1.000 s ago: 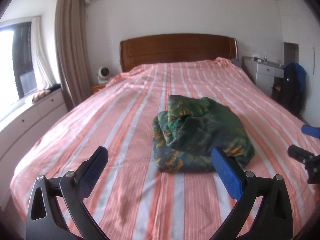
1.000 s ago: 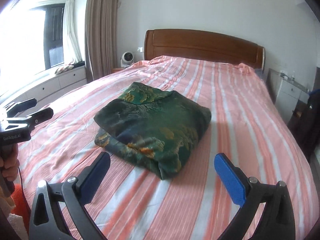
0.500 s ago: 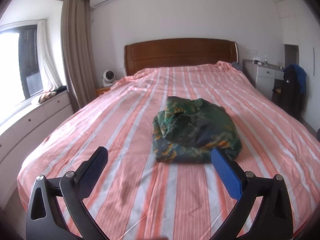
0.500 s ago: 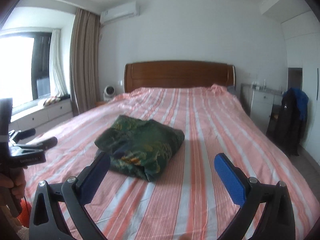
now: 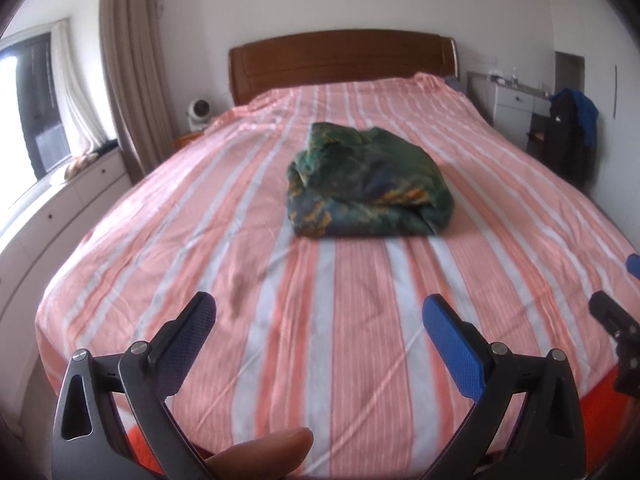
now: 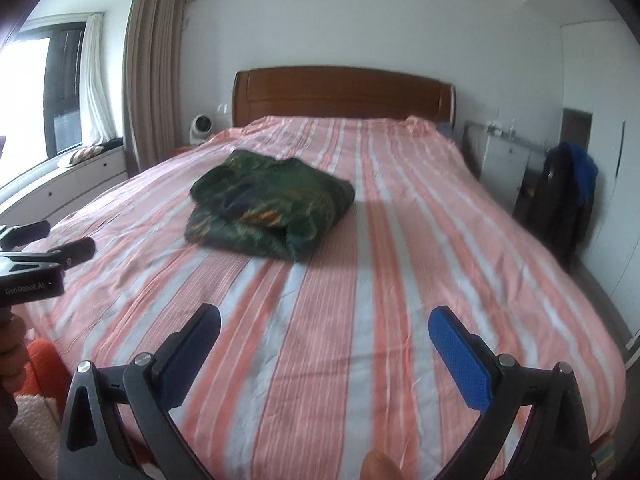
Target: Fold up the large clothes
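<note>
A dark green patterned garment (image 5: 368,184) lies folded in a compact bundle on the middle of the bed (image 5: 200,208); it also shows in the right wrist view (image 6: 272,210). My left gripper (image 5: 318,320) is open and empty, held over the foot of the bed, well short of the bundle. My right gripper (image 6: 324,328) is open and empty too, also over the foot of the bed. The right gripper shows at the right edge of the left wrist view (image 5: 616,304), and the left gripper at the left edge of the right wrist view (image 6: 44,244).
The bed has a pink and white striped sheet (image 6: 400,280) and a wooden headboard (image 5: 340,60). A window bench with drawers (image 5: 48,208) runs along the left. A white desk (image 5: 516,100) and a chair with dark clothes (image 5: 572,132) stand on the right.
Both grippers have drawn back from the folded bundle toward the foot of the bed, so it looks smaller and farther away. Both stay open and empty.
</note>
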Demonstrator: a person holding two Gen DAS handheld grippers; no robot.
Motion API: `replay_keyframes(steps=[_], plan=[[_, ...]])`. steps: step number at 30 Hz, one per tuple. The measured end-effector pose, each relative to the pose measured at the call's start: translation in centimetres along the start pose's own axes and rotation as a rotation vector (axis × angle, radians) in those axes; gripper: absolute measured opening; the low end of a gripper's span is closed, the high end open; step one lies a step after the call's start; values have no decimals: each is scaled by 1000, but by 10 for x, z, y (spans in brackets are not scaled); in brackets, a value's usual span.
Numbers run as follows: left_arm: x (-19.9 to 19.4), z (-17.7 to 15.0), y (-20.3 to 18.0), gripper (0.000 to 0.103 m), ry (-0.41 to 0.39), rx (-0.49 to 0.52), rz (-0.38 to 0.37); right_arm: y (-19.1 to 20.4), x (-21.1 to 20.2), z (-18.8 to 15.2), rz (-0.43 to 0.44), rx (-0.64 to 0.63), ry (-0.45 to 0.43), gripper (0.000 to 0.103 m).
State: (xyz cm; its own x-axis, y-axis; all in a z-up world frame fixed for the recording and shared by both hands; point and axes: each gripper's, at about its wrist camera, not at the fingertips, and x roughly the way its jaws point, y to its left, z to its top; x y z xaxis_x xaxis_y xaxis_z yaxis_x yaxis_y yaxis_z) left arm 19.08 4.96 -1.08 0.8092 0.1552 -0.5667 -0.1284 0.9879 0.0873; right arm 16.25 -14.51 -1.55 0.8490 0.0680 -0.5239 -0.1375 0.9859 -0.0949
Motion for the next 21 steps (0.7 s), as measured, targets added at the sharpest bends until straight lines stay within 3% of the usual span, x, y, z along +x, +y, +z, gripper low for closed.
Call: replay_keyframes(steps=[5,11,21], plan=[[-8,5,-15,103,12,25,50,9,-4,2,34,-4,50,103],[-4,7,-15,103,72,10,19,9,-5,12,69,42,79,103],[-6,2,-10,103,70,20,23,14,8,14,24,48,187,103]])
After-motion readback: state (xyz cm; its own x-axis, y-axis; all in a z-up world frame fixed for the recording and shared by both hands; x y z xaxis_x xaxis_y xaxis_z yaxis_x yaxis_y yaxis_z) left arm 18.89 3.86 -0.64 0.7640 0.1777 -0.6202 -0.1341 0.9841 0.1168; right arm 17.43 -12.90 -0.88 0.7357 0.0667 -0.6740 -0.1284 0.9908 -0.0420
